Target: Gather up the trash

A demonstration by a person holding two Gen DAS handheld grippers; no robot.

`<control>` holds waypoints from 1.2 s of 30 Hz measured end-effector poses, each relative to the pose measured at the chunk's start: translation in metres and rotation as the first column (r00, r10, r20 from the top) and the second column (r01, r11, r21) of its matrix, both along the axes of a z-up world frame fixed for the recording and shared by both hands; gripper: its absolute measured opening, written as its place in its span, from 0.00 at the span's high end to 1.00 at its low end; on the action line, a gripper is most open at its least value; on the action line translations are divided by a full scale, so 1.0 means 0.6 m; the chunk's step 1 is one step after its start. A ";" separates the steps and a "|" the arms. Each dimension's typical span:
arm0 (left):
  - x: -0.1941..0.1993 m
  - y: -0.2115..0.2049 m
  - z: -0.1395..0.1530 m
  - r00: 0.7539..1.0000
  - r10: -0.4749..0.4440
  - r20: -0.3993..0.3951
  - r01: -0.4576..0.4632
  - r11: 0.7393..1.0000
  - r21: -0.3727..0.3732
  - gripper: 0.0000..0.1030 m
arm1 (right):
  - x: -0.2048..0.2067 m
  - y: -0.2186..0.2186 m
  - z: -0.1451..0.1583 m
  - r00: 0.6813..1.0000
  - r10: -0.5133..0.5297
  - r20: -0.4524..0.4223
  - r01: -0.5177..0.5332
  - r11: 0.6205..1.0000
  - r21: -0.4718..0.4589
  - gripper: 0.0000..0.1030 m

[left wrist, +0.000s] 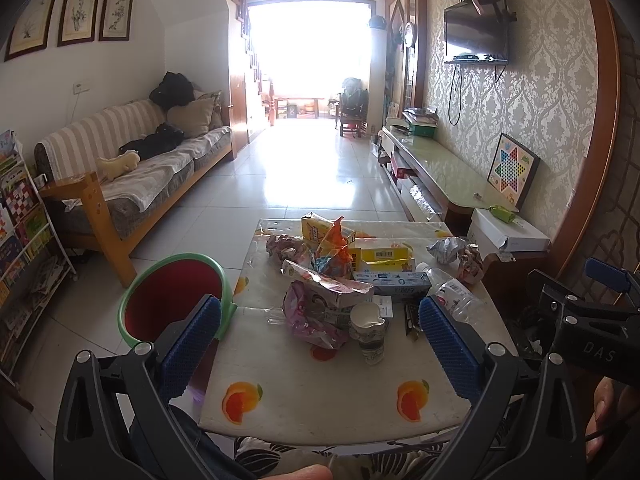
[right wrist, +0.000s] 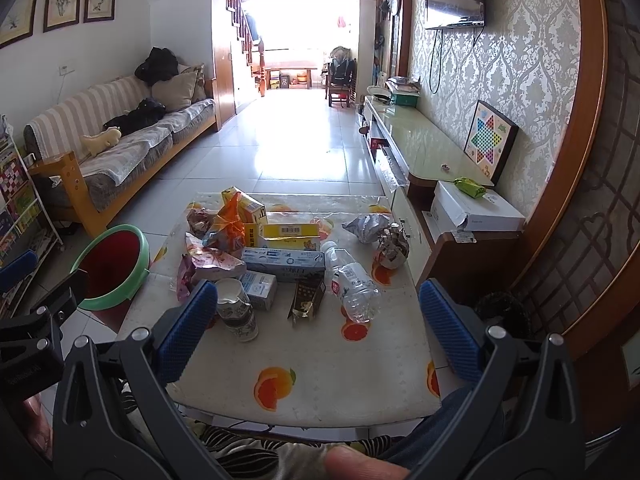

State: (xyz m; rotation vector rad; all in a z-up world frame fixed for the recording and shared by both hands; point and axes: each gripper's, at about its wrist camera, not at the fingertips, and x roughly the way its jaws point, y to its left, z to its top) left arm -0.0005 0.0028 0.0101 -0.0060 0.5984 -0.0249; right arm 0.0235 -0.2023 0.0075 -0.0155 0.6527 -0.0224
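A small table (left wrist: 320,396) (right wrist: 320,368) with an orange-fruit cloth carries a heap of trash: a paper cup (left wrist: 370,332) (right wrist: 236,310), a crushed clear bottle (left wrist: 452,294) (right wrist: 352,282), a blue-white carton (left wrist: 394,282) (right wrist: 284,260), yellow boxes (left wrist: 316,232) (right wrist: 292,236), a pink wrapper (left wrist: 308,320), a dark sachet (right wrist: 306,300) and crumpled foil (left wrist: 448,248) (right wrist: 368,228). A red bin with a green rim (left wrist: 176,296) (right wrist: 112,268) stands left of the table. My left gripper (left wrist: 320,344) is open, held before the cup. My right gripper (right wrist: 316,330) is open above the near table edge.
A striped sofa (left wrist: 132,160) lines the left wall and a low TV cabinet (left wrist: 436,168) the right, with a white box (left wrist: 508,232) at its near end. A book rack (left wrist: 20,248) stands far left. Tiled floor stretches beyond the table. A thumb (right wrist: 360,464) shows at the bottom.
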 end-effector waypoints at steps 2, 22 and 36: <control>0.000 0.000 0.000 1.000 0.000 0.001 0.000 1.000 0.001 0.07 | 0.000 0.001 0.001 1.000 0.001 0.003 -0.001 1.000 -0.001 0.03; -0.001 -0.002 0.000 1.000 0.000 0.001 0.000 1.000 0.003 0.07 | 0.001 0.004 -0.004 1.000 0.004 0.009 -0.004 1.000 -0.003 0.03; 0.002 -0.011 -0.004 1.000 -0.014 -0.005 0.014 1.000 0.021 0.07 | 0.011 -0.016 -0.013 1.000 -0.019 0.005 0.019 1.000 0.009 0.03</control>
